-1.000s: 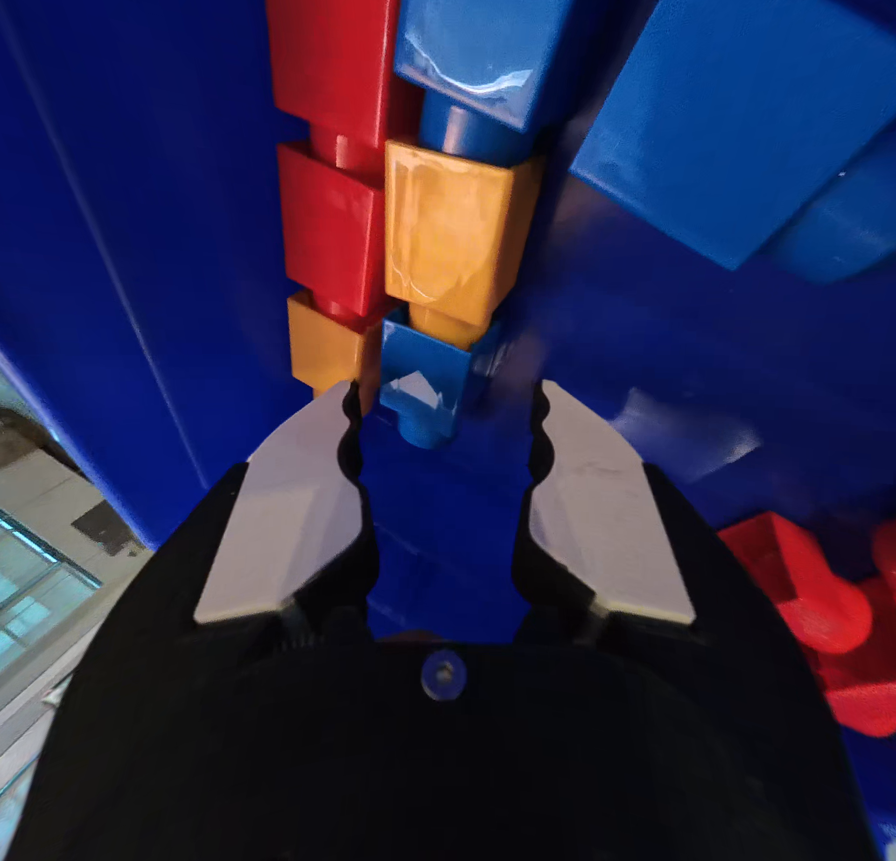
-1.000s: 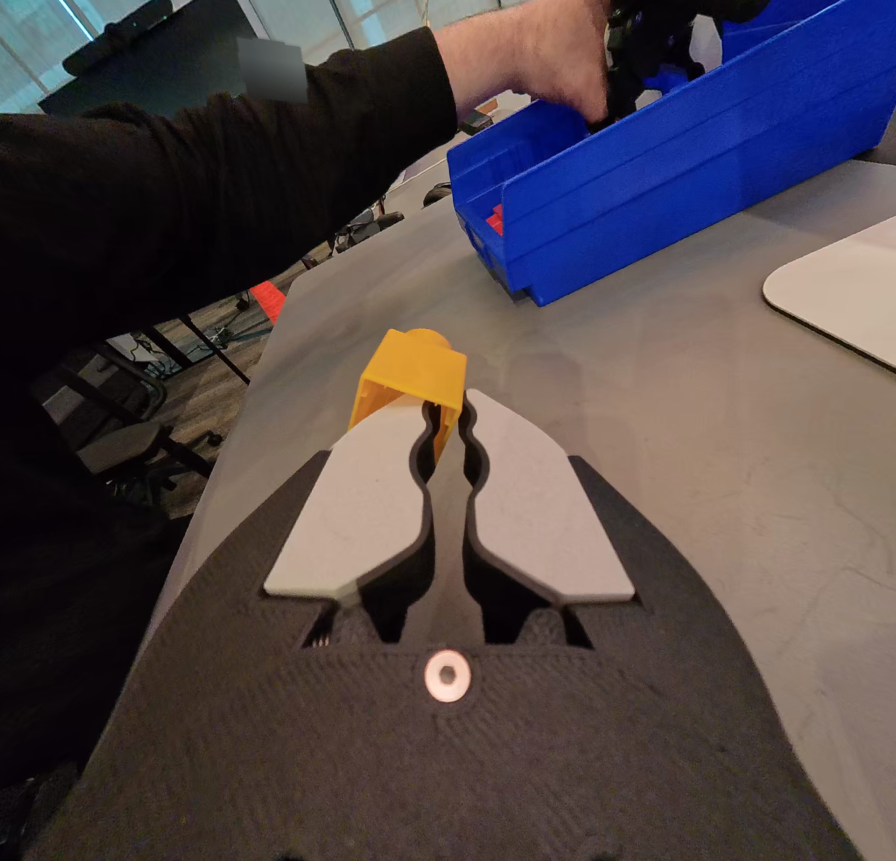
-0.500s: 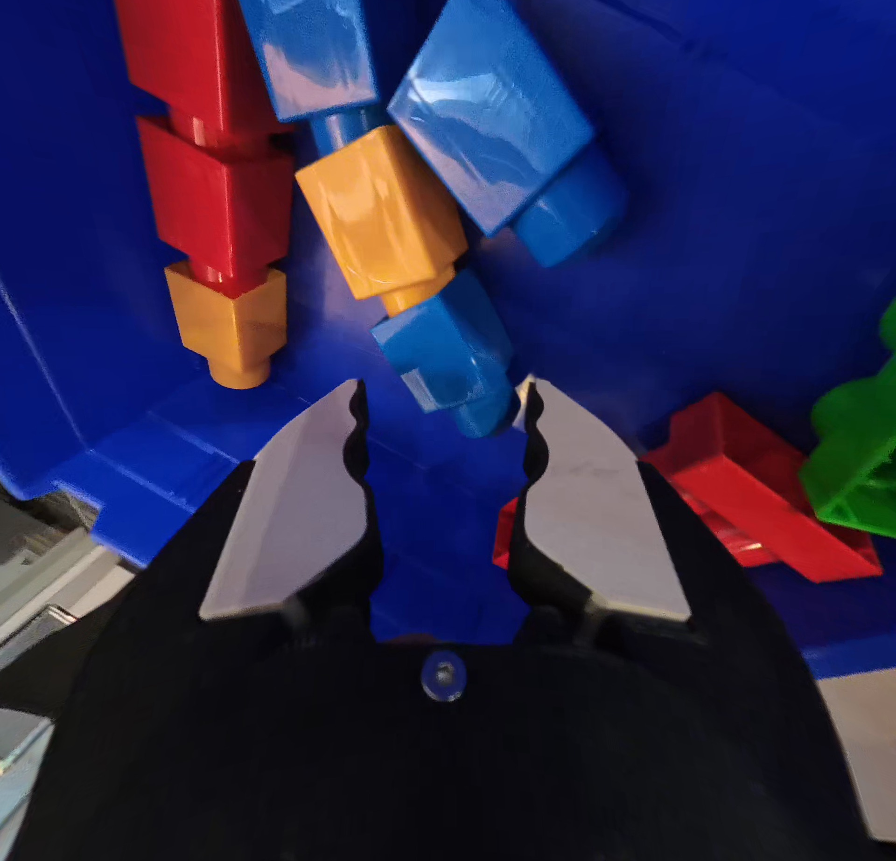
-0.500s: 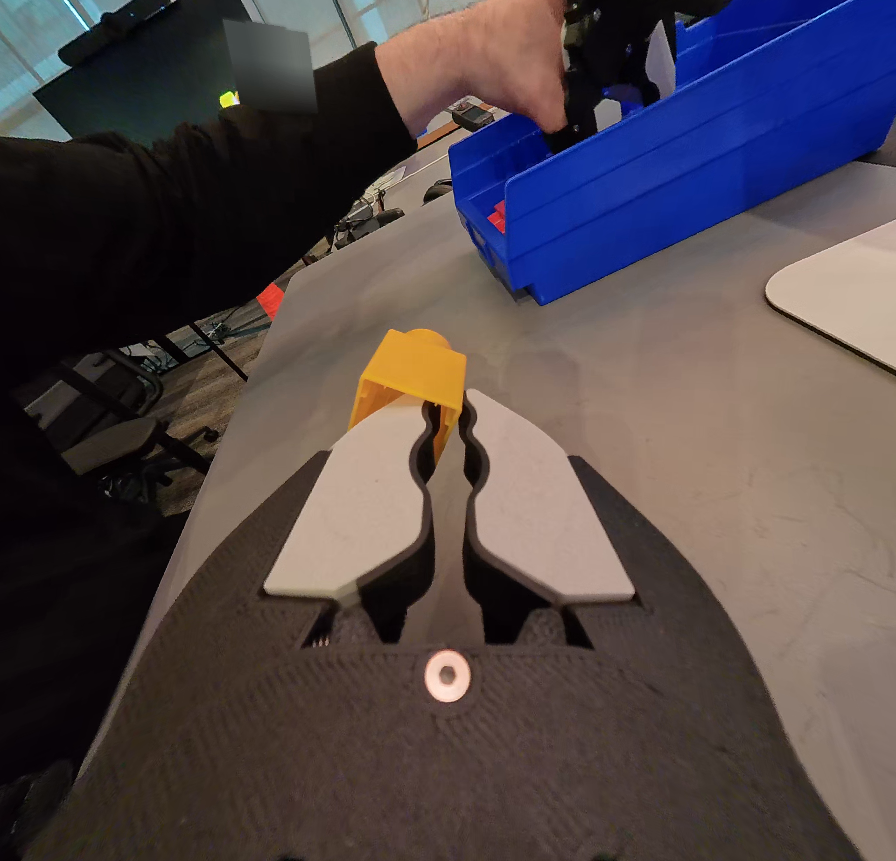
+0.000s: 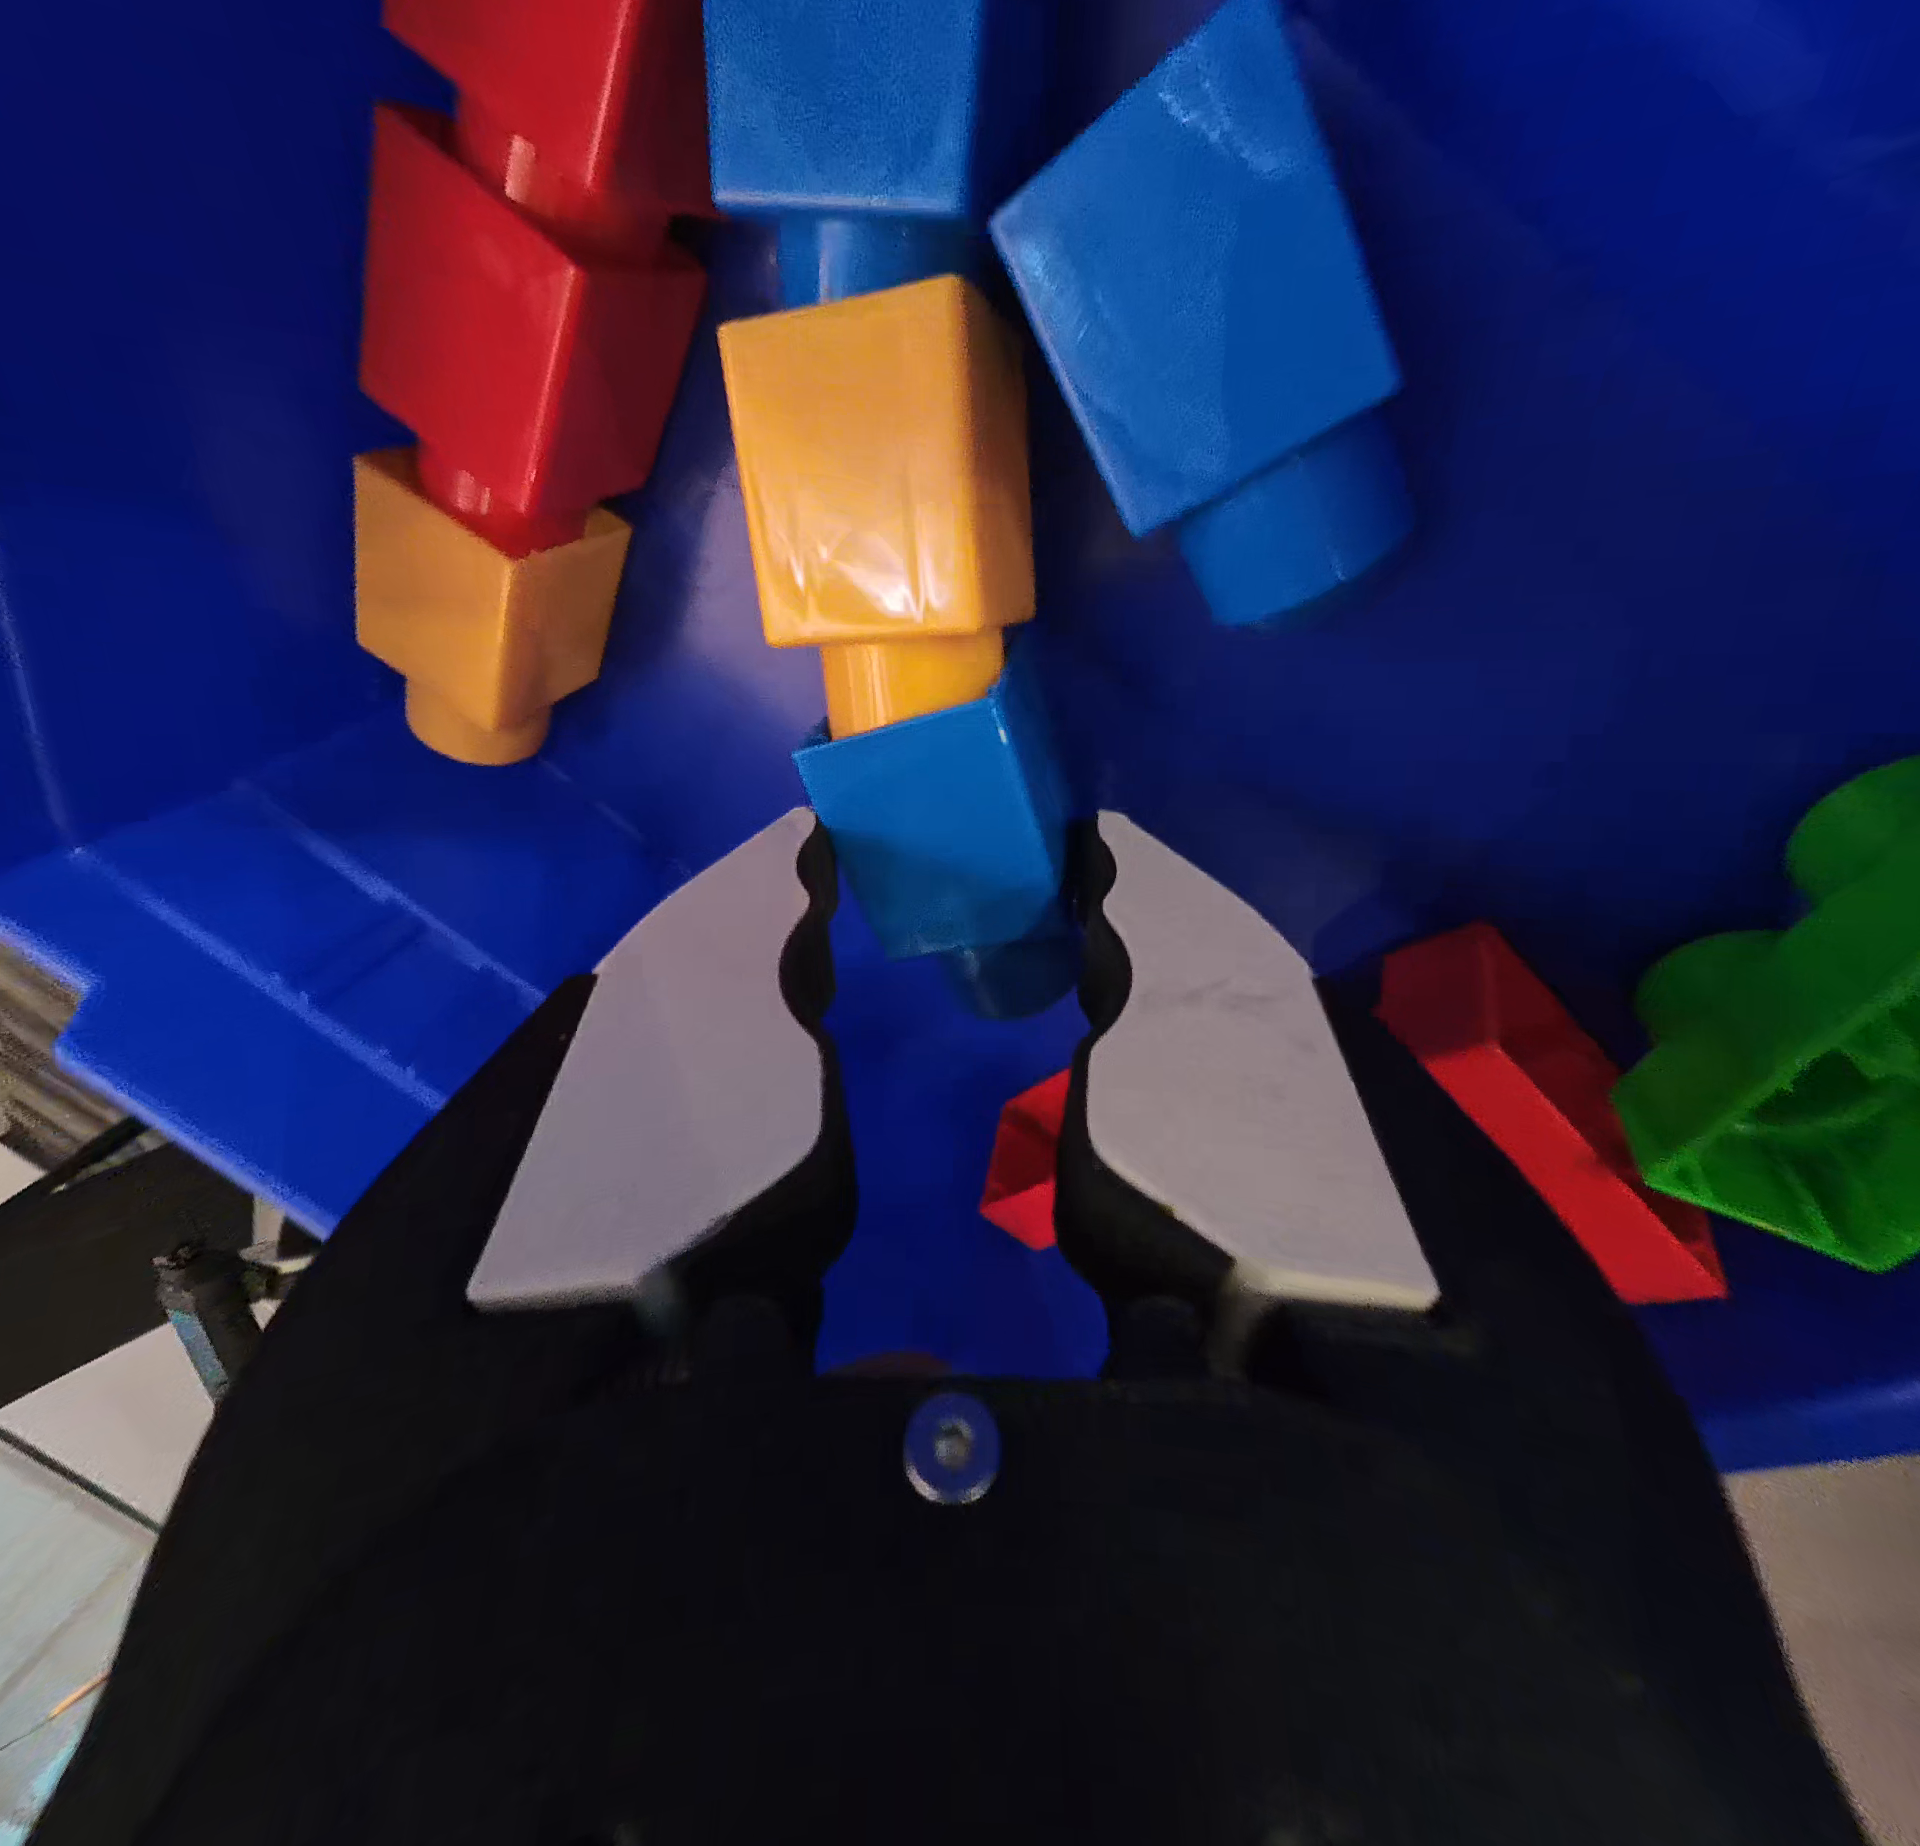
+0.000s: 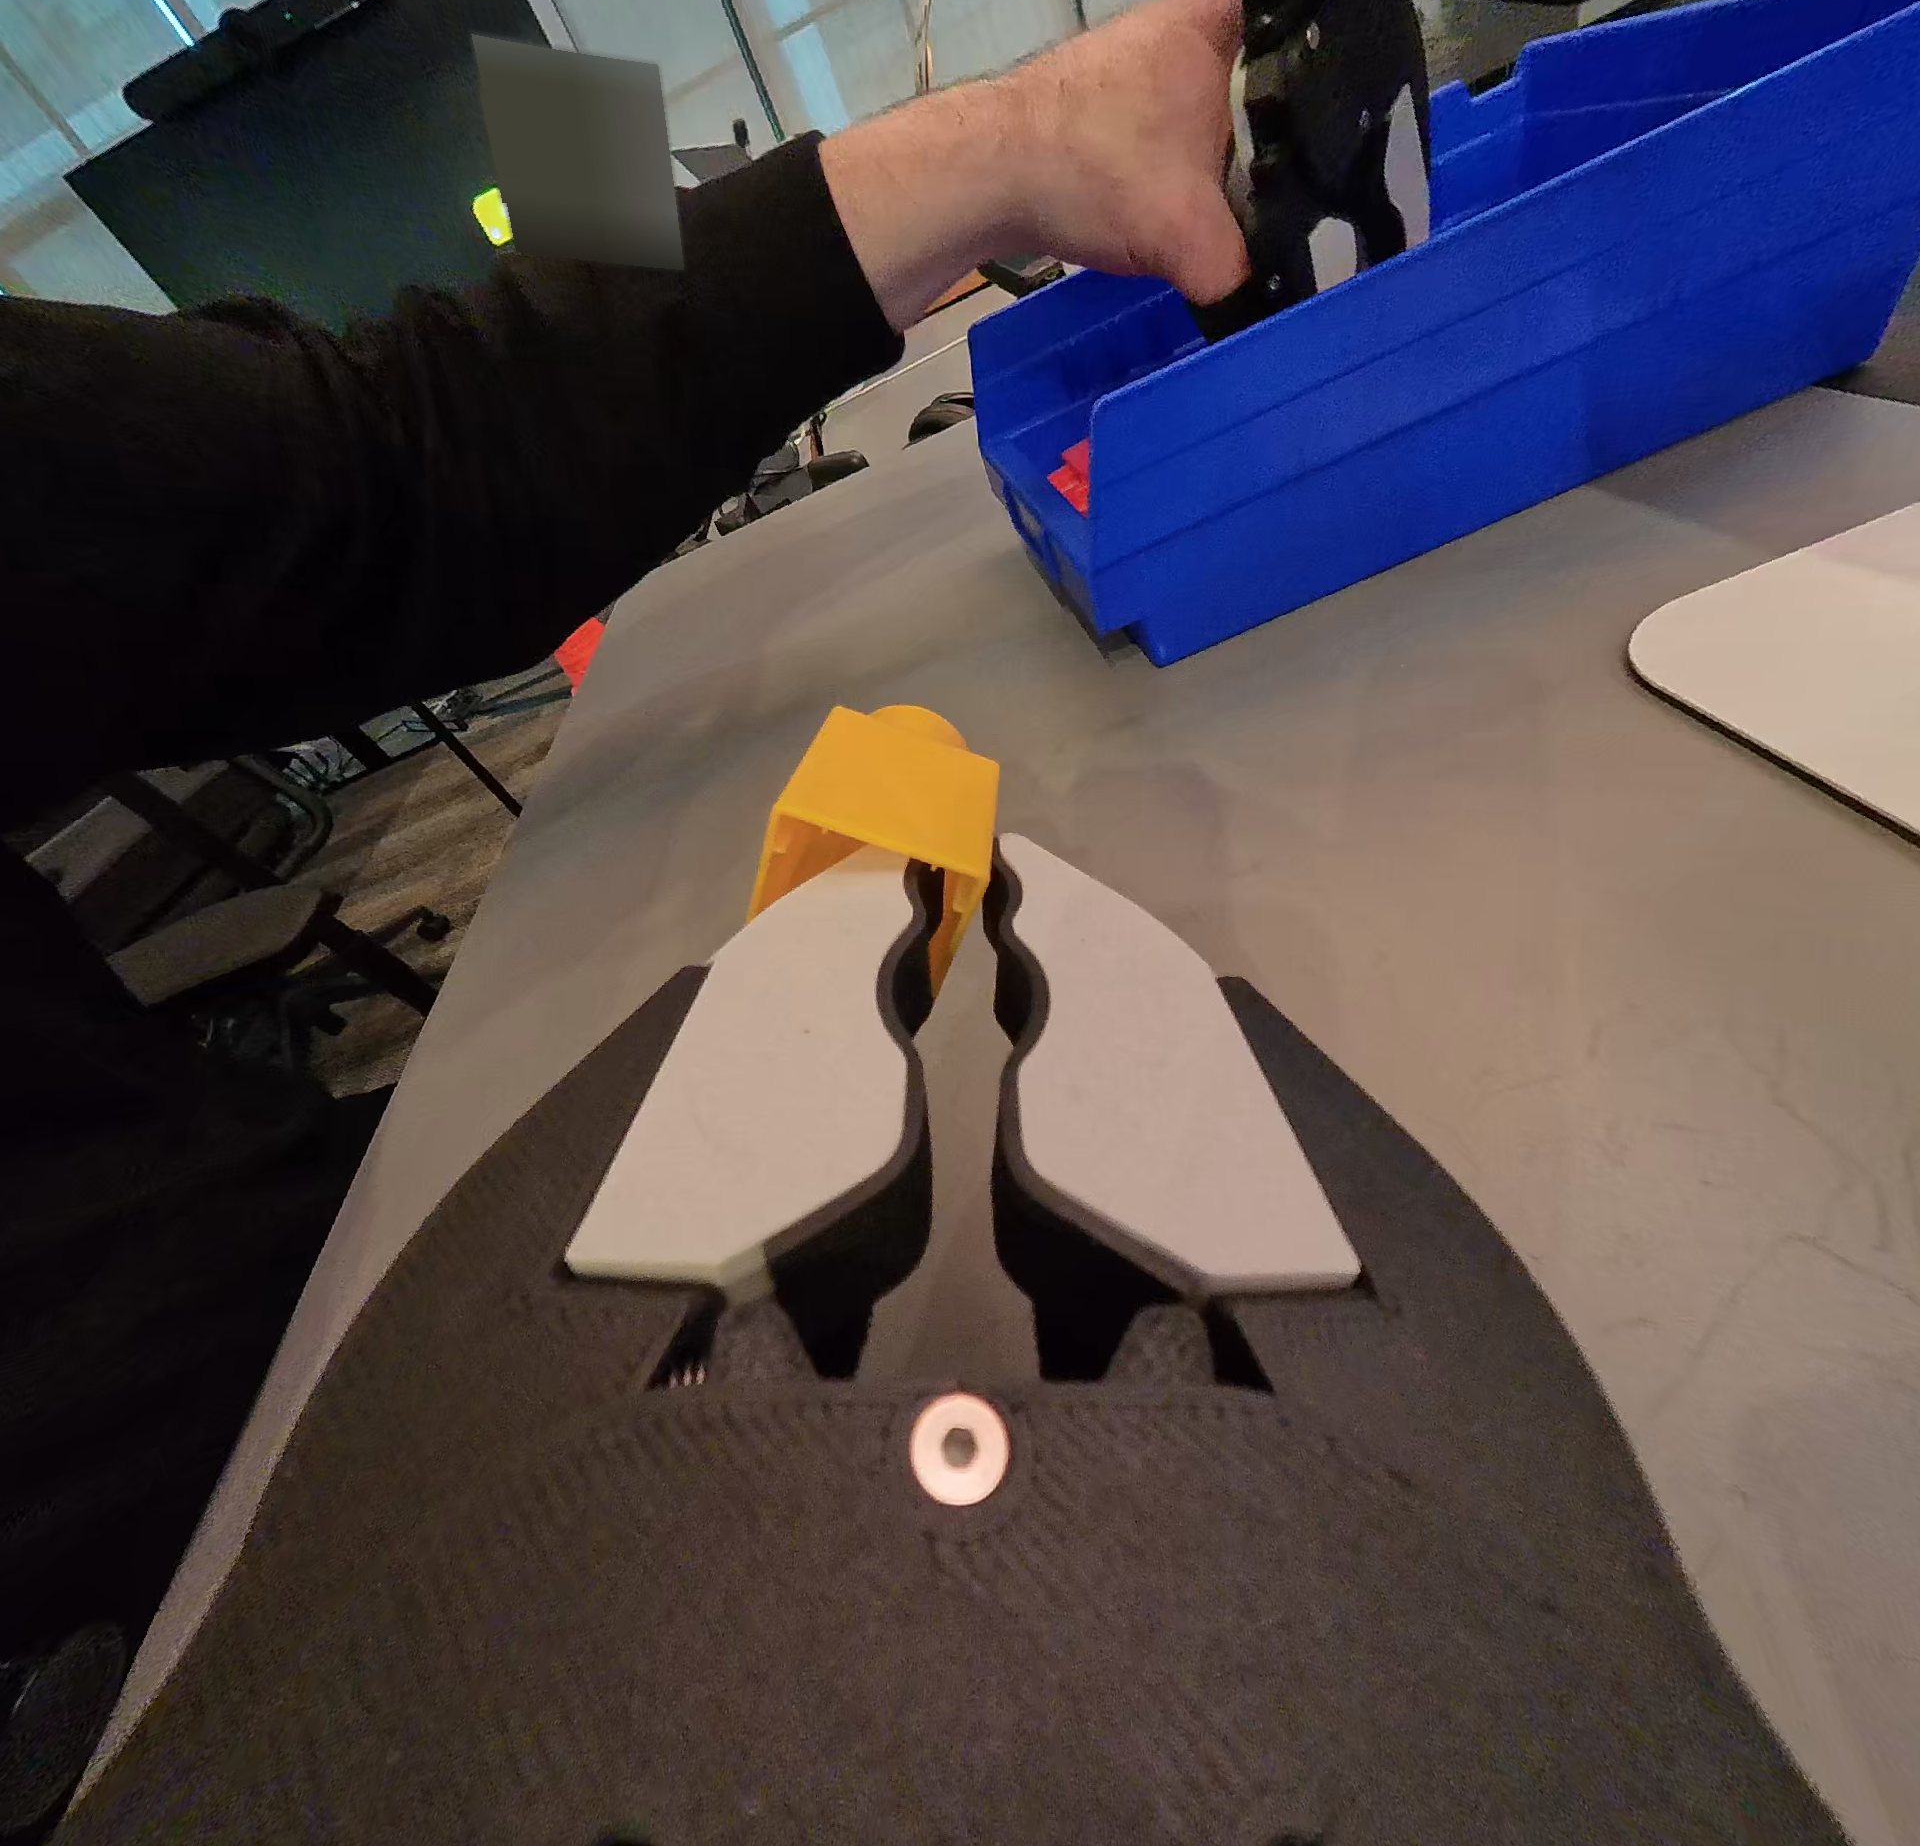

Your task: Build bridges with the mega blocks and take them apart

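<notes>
In the left wrist view my left gripper point(image 5: 951, 851) reaches into the blue bin point(image 5: 1610, 342). Its two pads press on the sides of a small blue block point(image 5: 935, 840). That block is the near end of a lying stack, plugged onto a yellow block point(image 5: 873, 466) and a larger blue block point(image 5: 842, 61). My right gripper point(image 6: 951, 871) is shut on one wall of a hollow yellow block point(image 6: 883, 788) and holds it above the grey table point(image 6: 1351, 965).
In the bin lie a red stack point(image 5: 509, 310) ending in a yellow block point(image 5: 478, 591), a loose blue block point(image 5: 1195, 258), a red block point(image 5: 1538, 1100) and a green block point(image 5: 1787, 1048). The right wrist view shows the bin point(image 6: 1455, 425), a hand point(image 6: 1039, 155) and a white mat point(image 6: 1808, 643).
My left gripper moved forward around the small blue block and its jaws closed onto it. The blue-yellow-blue stack swung in the bin. The right gripper kept still with its yellow block.
</notes>
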Available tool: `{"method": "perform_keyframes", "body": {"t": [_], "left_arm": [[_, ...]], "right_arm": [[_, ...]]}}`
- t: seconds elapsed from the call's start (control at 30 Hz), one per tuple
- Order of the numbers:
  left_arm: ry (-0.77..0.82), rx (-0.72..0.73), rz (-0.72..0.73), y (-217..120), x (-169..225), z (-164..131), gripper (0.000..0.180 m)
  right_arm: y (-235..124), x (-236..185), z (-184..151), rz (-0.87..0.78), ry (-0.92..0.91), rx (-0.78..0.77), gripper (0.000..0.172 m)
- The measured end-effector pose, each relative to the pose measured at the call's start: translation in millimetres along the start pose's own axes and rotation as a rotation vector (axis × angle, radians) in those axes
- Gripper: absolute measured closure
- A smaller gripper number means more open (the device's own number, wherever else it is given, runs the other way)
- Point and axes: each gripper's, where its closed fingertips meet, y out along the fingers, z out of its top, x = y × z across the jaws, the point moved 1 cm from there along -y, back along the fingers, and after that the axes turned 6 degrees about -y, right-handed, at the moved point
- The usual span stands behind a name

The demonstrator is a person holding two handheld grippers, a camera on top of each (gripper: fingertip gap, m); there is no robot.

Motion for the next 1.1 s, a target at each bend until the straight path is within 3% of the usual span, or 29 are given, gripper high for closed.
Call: {"method": "perform_keyframes", "body": {"t": [0.1, 0.17, 0.4, 0.6, 0.77, 0.9, 1.1], "left_arm": [[0.021, 0.039, 0.021, -11.2, 1.6, -2.5, 0.137], [0.012, 0.033, -0.039, -15.2, 11.4, -8.1, 0.137], [0.057, -0.104, -0.170, -7.2, 34.8, -32.7, 0.138], [0.057, -0.176, -0.190, -2.4, 34.6, -37.7, 0.138], [0.148, -0.296, 0.006, -11.8, 11.7, -50.6, 0.140], [0.204, -0.307, 0.092, -33.5, 4.4, -49.0, 0.140], [0.189, -0.122, 0.103, -81.1, 18.5, -43.4, 0.141]], "right_arm": [[0.3, -0.6, -0.1, 0.000, -0.007, -0.002, 0.165], [0.6, -1.1, -0.4, 0.001, -0.011, -0.005, 0.165], [1.1, -2.3, -1.1, -0.001, -0.022, -0.012, 0.165], [1.1, -2.7, -1.4, 0.000, -0.025, -0.013, 0.165], [0.7, -2.2, -1.6, -0.003, -0.028, -0.015, 0.165], [0.7, -2.3, -1.3, -0.004, -0.031, -0.014, 0.165], [-1.5, -3.0, 1.9, -0.016, -0.077, 0.006, 0.165]]}}
